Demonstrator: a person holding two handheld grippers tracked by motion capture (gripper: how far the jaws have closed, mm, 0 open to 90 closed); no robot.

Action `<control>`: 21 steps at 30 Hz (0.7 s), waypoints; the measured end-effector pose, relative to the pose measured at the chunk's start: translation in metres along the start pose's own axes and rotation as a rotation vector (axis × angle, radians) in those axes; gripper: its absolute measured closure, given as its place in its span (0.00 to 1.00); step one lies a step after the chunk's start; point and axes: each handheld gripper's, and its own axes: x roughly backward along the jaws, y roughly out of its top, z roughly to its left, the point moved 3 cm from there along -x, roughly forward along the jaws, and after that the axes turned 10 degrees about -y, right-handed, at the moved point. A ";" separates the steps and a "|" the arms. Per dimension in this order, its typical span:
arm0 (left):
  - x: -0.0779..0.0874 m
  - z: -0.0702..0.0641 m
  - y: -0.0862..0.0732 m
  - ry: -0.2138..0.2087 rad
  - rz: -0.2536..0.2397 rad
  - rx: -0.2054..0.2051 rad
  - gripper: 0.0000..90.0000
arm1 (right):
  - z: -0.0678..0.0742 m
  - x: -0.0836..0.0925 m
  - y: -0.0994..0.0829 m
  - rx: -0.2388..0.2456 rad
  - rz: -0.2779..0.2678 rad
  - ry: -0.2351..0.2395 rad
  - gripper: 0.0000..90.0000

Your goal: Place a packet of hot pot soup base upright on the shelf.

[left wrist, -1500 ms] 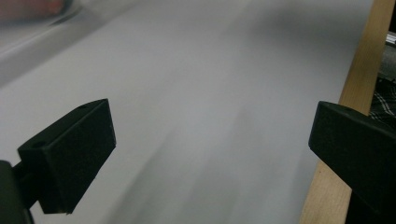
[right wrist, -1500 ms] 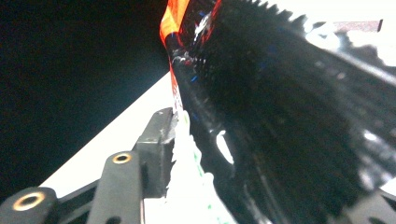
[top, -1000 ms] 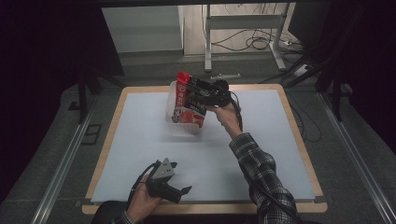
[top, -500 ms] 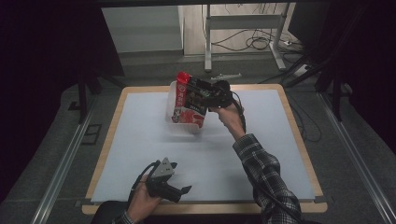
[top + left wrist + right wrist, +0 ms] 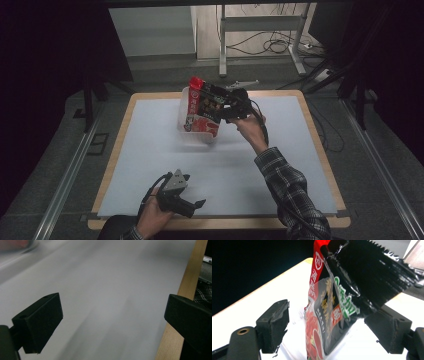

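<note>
One packet already stands in the clear tub (far worktop centre), between the right gripper's wide-apart jaws; probably nearly finished. Left gripper gapes wide, empty.

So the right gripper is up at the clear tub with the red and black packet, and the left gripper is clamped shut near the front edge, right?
Not quite: the left gripper is open, its jaws wide apart over bare table in the left gripper view. The rest holds: right gripper at the clear tub with the packet.
</note>
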 end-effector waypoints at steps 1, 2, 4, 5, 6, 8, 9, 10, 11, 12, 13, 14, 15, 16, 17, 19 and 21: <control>0.000 0.000 0.000 -0.002 -0.002 0.004 0.02 | 0.000 0.001 0.000 0.002 0.003 0.001 0.20; -0.001 -0.001 0.000 -0.003 -0.003 0.005 0.02 | 0.001 0.002 -0.001 0.009 0.003 -0.001 0.19; -0.001 -0.001 0.000 -0.004 -0.004 0.007 0.02 | 0.001 0.004 -0.002 0.019 0.004 -0.005 0.18; -0.001 -0.001 0.000 -0.004 -0.003 0.007 0.02 | 0.002 0.005 -0.002 0.021 0.005 -0.007 0.17; -0.001 -0.001 0.000 -0.004 0.001 0.005 0.02 | 0.002 0.006 -0.003 0.025 0.005 -0.008 0.17; -0.001 -0.001 0.000 -0.004 0.004 0.004 0.02 | 0.002 0.009 -0.004 0.027 0.005 -0.010 0.15; -0.001 -0.001 0.000 -0.005 0.004 0.004 0.02 | 0.002 0.010 -0.004 0.029 0.005 -0.009 0.15; -0.002 -0.001 0.000 -0.005 0.006 0.003 0.02 | 0.002 0.011 -0.005 0.028 0.003 -0.010 0.14; -0.002 -0.002 0.000 -0.004 0.007 0.002 0.02 | 0.001 0.012 -0.006 0.028 0.001 -0.009 0.13; -0.002 -0.002 0.000 -0.003 0.007 0.000 0.02 | 0.001 0.013 -0.007 0.028 0.002 -0.009 0.13; -0.002 -0.002 0.000 -0.004 0.010 -0.001 0.02 | 0.001 0.013 -0.008 0.029 0.003 -0.010 0.13; -0.002 -0.002 0.000 -0.004 0.011 -0.002 0.02 | 0.000 0.014 -0.009 0.031 0.003 -0.011 0.12; -0.002 -0.002 0.000 -0.004 0.011 -0.002 0.02 | 0.000 0.015 -0.010 0.029 0.004 -0.013 0.12; -0.002 -0.002 0.000 -0.005 0.011 -0.002 0.02 | -0.001 0.016 -0.011 0.029 0.007 -0.013 0.11; -0.003 -0.002 0.000 -0.004 0.012 -0.002 0.02 | -0.001 0.016 -0.011 0.026 0.008 -0.013 0.11; -0.003 -0.002 0.000 -0.004 0.012 -0.004 0.02 | -0.002 0.019 -0.013 0.026 0.008 -0.015 0.10; -0.003 -0.002 0.000 -0.004 0.012 -0.005 0.02 | -0.002 0.020 -0.014 0.030 0.007 -0.018 0.10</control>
